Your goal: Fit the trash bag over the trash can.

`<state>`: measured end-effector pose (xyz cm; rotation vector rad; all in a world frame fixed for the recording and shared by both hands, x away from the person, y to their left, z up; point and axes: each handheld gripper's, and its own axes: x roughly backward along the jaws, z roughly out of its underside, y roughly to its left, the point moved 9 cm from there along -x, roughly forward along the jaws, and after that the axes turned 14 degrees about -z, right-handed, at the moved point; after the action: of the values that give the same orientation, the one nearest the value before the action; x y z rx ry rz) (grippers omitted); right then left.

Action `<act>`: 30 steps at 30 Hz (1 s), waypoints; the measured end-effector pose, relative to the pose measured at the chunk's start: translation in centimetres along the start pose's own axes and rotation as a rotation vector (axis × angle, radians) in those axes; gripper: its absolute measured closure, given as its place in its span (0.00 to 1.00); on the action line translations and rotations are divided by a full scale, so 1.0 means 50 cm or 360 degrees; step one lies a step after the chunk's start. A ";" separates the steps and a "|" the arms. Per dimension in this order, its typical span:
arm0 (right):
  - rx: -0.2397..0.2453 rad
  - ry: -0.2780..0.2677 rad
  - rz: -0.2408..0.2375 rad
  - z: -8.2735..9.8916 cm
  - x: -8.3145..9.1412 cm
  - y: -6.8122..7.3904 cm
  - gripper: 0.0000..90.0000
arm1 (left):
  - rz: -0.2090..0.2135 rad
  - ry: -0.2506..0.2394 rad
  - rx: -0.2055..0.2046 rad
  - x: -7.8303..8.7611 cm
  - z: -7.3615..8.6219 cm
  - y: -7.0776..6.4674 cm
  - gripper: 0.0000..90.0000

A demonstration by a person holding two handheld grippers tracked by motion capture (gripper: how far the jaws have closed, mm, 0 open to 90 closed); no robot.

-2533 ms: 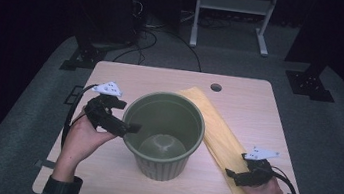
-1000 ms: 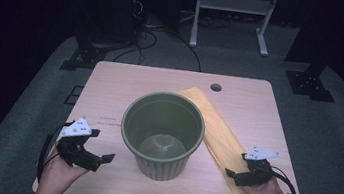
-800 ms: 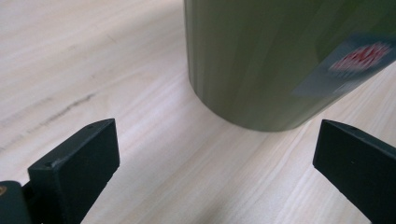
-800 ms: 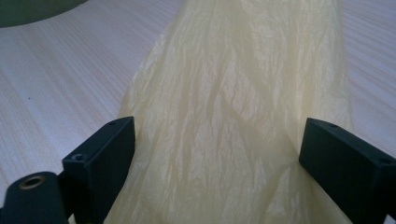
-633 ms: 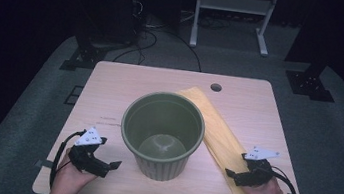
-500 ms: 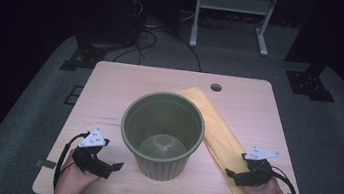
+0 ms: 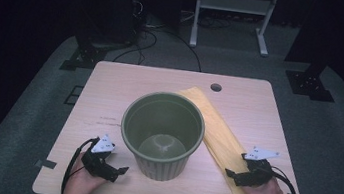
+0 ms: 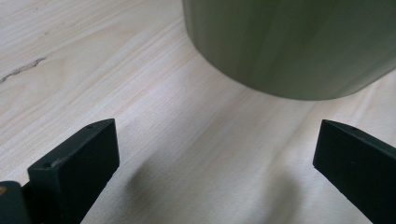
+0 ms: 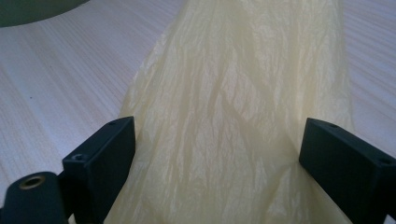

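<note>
Green bin (image 7: 162,135) stands beside yellow bag (image 7: 224,144) on table (image 7: 110,89).

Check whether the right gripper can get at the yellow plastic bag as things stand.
Probably yes. The right gripper sits at the near end of the yellow plastic bag, its fingers spread wide over the crinkled film. Nothing lies between them; the green bin stands off to the side.
</note>
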<state>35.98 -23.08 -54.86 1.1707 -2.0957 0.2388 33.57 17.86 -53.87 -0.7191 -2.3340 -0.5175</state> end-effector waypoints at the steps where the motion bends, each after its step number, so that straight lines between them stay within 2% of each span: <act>1: 0.0004 -0.0001 -0.0003 0.000 -0.001 0.001 0.11 | 0.0000 0.0003 0.0004 -0.002 0.002 0.001 0.00; 3: 0.0009 0.0001 -0.0013 -0.001 -0.003 0.005 0.11 | 0.0010 0.0020 0.0018 -0.006 0.008 0.002 0.00; 4: 0.0011 0.0001 -0.0015 -0.002 -0.003 0.006 0.11 | -0.0002 0.0038 0.0002 -0.010 0.012 0.002 0.00; 10: 0.0046 0.0009 -0.0051 -0.008 -0.016 0.025 0.11 | -0.0011 0.0020 -0.0006 -0.011 0.012 0.001 0.00; 22: 0.0171 0.0046 -0.0194 -0.032 -0.061 0.099 0.11 | -0.0011 0.0021 -0.0004 -0.011 0.012 0.001 0.00; 30: 0.0183 0.0051 -0.0210 -0.036 -0.062 0.109 0.11 | -0.0010 0.0021 -0.0004 -0.012 0.012 0.001 0.00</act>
<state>33.51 -17.04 -54.66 1.3585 -1.9899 0.3173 33.69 17.98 -54.68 -0.7076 -2.3244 -0.5264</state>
